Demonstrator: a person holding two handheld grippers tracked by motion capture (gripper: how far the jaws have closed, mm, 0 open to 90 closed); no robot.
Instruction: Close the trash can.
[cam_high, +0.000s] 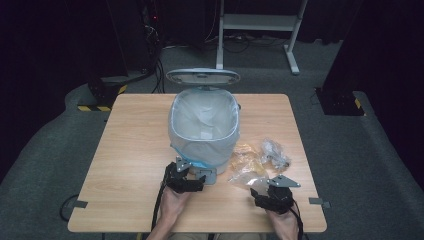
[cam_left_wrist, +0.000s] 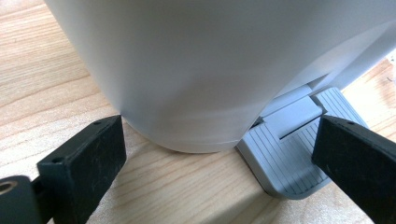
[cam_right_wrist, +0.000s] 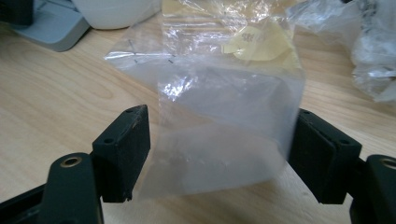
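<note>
In the high view, a white pedal bin stands on the middle of the wooden worktop, its lid raised and a clear liner folded over its rim; inside, a small pale scrap lies at the bottom. The left gripper sits at the bin's near foot, by the grey pedal. Just right of the bin lie crumpled clear plastic bags, and the right gripper is at the nearest of them.

In the left gripper view, the jaws stand wide apart and hold nothing; the bin's wall rises between them, and the ribbed pedal lies against the inner side of the right-hand jaw.

In the right gripper view, the jaws are wide, with a clear plastic bag lying flat on the worktop between them. Its edge reaches the right-hand jaw; whether the pads press on it I cannot tell. A yellowish piece shows inside the plastic farther back.
</note>
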